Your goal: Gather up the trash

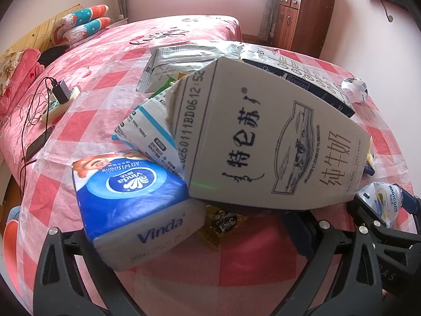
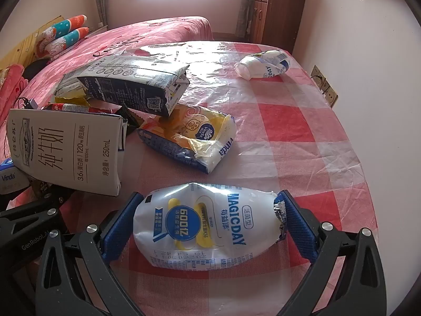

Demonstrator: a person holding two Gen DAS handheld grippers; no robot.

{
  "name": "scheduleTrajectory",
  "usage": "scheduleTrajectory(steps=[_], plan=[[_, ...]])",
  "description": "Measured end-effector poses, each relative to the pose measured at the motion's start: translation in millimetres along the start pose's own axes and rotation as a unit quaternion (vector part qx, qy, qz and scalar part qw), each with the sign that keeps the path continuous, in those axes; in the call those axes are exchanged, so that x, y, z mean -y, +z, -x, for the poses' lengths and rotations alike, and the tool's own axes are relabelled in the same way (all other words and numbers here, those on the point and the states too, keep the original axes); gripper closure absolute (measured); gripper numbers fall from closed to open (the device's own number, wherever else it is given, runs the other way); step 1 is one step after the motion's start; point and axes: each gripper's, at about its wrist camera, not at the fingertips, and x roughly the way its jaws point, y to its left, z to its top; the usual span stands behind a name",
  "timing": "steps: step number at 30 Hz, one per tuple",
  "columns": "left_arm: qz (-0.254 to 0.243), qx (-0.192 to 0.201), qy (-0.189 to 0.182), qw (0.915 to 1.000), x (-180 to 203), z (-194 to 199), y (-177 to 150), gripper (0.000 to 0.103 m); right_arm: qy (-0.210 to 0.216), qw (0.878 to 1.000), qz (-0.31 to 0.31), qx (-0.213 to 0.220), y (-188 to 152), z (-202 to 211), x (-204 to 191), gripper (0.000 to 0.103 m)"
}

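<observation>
On the checked table (image 2: 289, 137) lies a crushed white Magicday bottle (image 2: 208, 223), lengthwise between the blue pads (image 2: 121, 223) of my right gripper (image 2: 210, 226). The jaws stand wide, and the bottle's ends reach the pads without visible squeezing. A white milk carton (image 1: 263, 137) leans tilted on the trash pile just beyond my left gripper (image 1: 205, 231). That gripper is open; a blue Vinda tissue pack (image 1: 131, 205) hides its left finger. A small 3in1 sachet (image 1: 223, 221) lies between its fingers. The same carton (image 2: 68, 152) shows at the left of the right wrist view.
A dark carton (image 2: 131, 89), a torn yellow Vinda pack (image 2: 189, 137) and a silver bag (image 1: 179, 63) sit in the pile. A second white bottle (image 2: 263, 64) lies far right. Left are a power strip (image 1: 60, 97), phone (image 1: 39, 142) and bed; a cabinet (image 1: 302, 18) stands behind.
</observation>
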Motion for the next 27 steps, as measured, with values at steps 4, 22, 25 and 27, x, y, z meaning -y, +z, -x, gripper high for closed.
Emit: scheduleTrajectory(steps=[4, 22, 25, 27], plan=[[0.000, 0.000, 0.000, 1.0000, 0, 0, 0, 0.004, -0.001, 1.000, 0.001, -0.001, 0, 0, 0, 0.004], [0.009, 0.006, -0.034, 0.9994, -13, 18, -19, 0.004, 0.006, 1.000, -0.005, 0.013, -30, 20, 7, 0.005], [0.014, 0.007, -0.048, 0.9987, -19, 29, -25, 0.004, 0.008, 1.000, -0.008, 0.022, -26, 32, 4, 0.005], [0.013, 0.017, -0.050, 0.9985, -24, 39, -28, 0.004, 0.011, 0.999, -0.012, 0.033, -29, 42, 4, 0.005]])
